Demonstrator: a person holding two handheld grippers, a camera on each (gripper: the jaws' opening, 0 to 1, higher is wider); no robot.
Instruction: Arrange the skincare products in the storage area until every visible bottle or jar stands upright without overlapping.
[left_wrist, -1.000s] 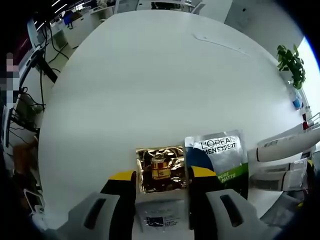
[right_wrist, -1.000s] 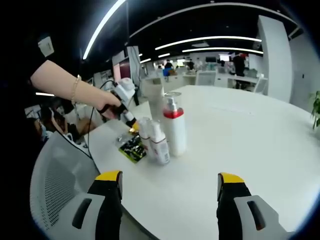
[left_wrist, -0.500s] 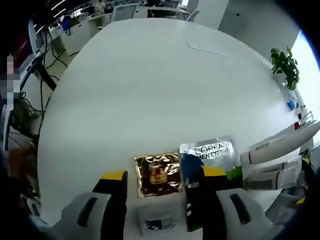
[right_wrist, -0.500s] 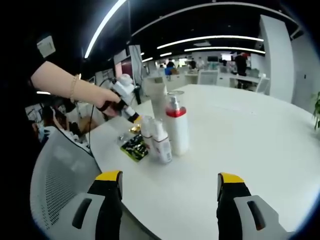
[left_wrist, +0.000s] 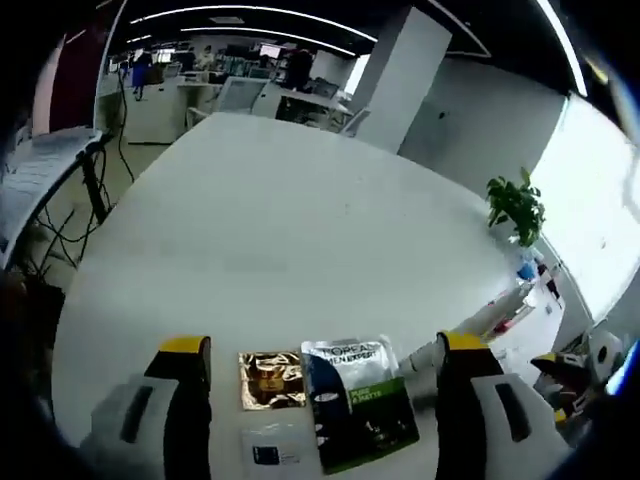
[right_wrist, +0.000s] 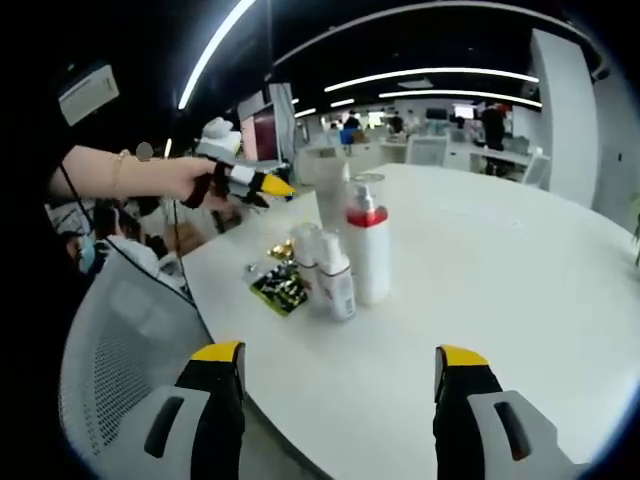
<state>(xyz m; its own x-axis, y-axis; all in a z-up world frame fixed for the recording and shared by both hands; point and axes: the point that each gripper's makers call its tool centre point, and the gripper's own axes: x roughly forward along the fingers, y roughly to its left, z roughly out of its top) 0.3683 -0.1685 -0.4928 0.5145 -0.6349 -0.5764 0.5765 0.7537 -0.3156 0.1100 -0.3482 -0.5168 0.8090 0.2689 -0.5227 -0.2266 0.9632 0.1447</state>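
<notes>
Hovering above the white bench (left_wrist: 300, 240), the left tongs (left_wrist: 325, 350) stood wide apart and empty over three flat sachets: a gold one (left_wrist: 271, 379), a green-and-silver one (left_wrist: 358, 398) and a small white one (left_wrist: 272, 451). The right tongs (right_wrist: 340, 362) were likewise spread and empty, well short of the bottles. A pump bottle (right_wrist: 369, 252) and two small tubes (right_wrist: 326, 270) stood upright, close together. Any tidying would best approach from above, avoiding knocking neighbours.

On the table (right_wrist: 520, 300) stand one pump bottle (right_wrist: 369, 250) and two tubes (right_wrist: 337, 277). Three sachets lie flat: one gold (left_wrist: 271, 379), one green (left_wrist: 360, 402), one white (left_wrist: 268, 457).
</notes>
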